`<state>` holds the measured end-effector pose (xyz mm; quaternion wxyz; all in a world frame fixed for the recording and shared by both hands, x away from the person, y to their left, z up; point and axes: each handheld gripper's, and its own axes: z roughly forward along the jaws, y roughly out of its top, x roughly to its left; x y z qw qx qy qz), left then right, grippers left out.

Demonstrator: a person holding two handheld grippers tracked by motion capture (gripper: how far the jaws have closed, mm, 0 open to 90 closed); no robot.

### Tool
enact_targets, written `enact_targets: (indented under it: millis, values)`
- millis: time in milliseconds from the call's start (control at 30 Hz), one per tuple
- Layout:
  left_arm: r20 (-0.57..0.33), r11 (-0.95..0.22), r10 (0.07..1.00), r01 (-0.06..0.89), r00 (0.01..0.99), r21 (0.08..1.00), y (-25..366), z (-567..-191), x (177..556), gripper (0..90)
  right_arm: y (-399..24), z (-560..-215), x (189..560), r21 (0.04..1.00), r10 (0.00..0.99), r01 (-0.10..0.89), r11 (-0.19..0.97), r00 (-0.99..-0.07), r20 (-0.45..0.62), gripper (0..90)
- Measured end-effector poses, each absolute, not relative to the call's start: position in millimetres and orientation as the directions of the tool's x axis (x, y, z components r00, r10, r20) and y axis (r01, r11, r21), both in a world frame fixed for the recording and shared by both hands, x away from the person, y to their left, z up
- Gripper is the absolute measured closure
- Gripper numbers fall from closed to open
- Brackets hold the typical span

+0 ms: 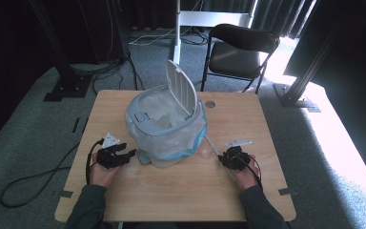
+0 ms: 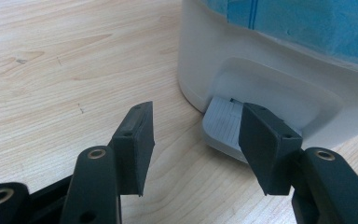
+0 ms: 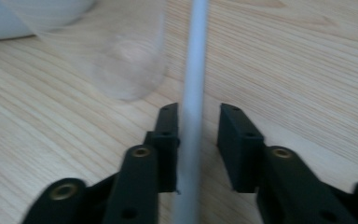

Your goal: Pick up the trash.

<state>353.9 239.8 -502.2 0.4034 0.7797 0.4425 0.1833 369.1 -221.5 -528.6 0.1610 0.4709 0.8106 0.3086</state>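
The wooden table [image 1: 181,186] carries a white pedal bin [image 1: 164,125] at its middle, lid [image 1: 181,88] tipped up at the far side; a clear bag [image 1: 171,143] with a blue band lines it, and what lies inside is hard to make out. The grey pedal [image 2: 223,126] juts from the bin's base, partly hidden behind the left gripper [image 2: 193,149], whose jaws stand spread just before it. To the right, the right gripper [image 3: 198,140] is narrowed around a thin white rod [image 3: 193,93], one pad touching, the other apart; the rod's ends are cut off
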Motion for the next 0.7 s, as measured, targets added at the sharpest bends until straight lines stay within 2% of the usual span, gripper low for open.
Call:
enact_targets:
  millis: [100,300,467,700]
  values:
    - [-0.070,-0.284,0.838,0.542,0.542,0.791,239.7,-502.1,353.9,45.6,-226.7,-528.7,369.1,0.643,0.873,0.678,0.357,-0.487,0.029,76.1]
    - [-0.072,-0.283,0.837,0.542,0.542,0.791,239.9,-502.4,354.2,45.6,-241.7,-528.3,364.8,0.637,0.892,0.697,0.329,-0.451,0.033,77.4]
    - [-0.074,-0.283,0.836,0.543,0.543,0.791,239.2,-502.7,354.6,45.5,-251.2,-527.7,362.8,0.635,0.901,0.708,0.309,-0.432,0.044,72.0]
    - [-0.075,-0.285,0.835,0.545,0.545,0.789,239.5,-503.2,355.3,45.5,-246.7,-522.2,370.8,0.628,0.892,0.704,0.333,-0.451,0.032,70.8]
